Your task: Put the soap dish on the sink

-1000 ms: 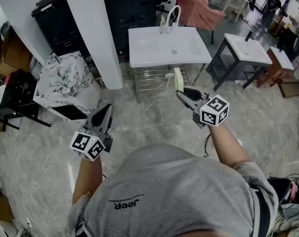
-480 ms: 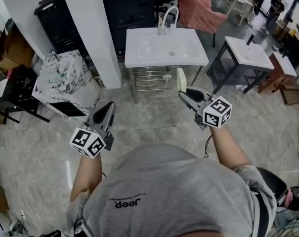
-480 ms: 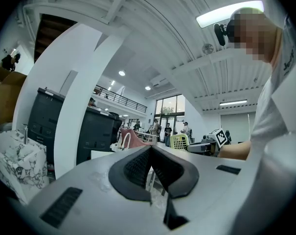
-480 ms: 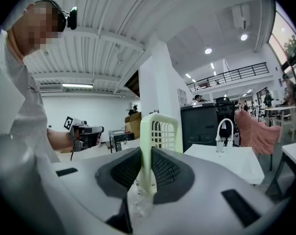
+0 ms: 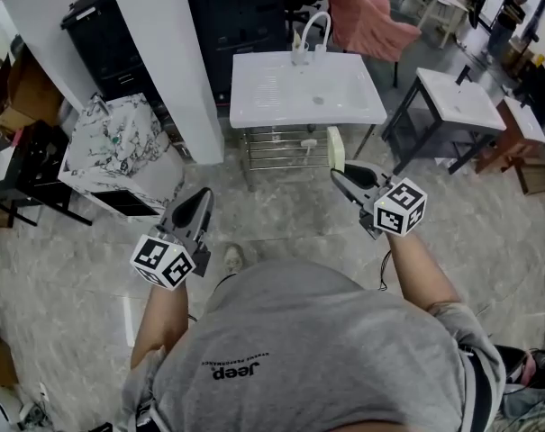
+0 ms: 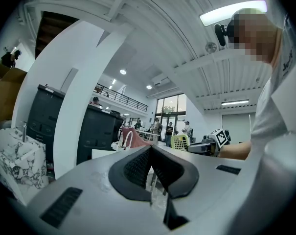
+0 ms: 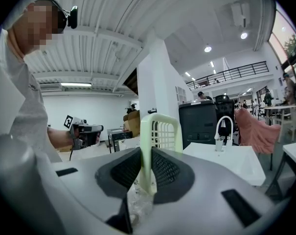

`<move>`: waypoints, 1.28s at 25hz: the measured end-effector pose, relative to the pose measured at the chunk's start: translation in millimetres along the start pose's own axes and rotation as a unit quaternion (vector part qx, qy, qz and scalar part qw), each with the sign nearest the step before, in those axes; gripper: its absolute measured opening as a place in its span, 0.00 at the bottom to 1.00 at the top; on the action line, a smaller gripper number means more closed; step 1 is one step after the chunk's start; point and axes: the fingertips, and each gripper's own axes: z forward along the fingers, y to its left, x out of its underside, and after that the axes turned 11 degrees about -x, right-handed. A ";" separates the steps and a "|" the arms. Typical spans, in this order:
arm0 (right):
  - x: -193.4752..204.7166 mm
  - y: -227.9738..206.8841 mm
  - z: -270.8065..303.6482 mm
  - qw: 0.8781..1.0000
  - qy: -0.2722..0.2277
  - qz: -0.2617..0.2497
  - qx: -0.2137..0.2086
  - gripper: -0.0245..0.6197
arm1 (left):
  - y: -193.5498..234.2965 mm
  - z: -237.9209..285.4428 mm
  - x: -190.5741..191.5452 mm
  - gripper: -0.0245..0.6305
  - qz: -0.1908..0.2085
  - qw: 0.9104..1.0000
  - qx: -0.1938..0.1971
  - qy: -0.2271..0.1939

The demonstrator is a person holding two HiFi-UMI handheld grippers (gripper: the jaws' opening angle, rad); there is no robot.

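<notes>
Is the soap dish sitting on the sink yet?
No, off it. The right gripper is shut on the soap dish, held on edge, short of the sink.

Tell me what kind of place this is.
Likely a bathroom-fixtures showroom or large workshop hall: a freestanding white sink and a second sink stand on open tiled floor, with a mezzanine railing above.
</notes>
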 end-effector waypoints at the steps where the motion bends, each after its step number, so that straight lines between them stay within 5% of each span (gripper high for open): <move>1: -0.2 -5.2 7.1 1.000 0.002 0.000 0.001 0.25 | 7.0 5.7 2.0 0.06 -0.001 1.000 0.003 0.001; 20: -70.7 -139.9 286.1 0.999 0.005 0.003 0.047 0.25 | 283.1 156.6 -37.3 0.06 0.005 0.997 0.078 0.016; 32: -67.9 -242.2 338.6 0.998 0.026 0.031 0.053 0.25 | 338.5 258.1 -26.2 0.06 -0.014 0.995 0.093 0.045</move>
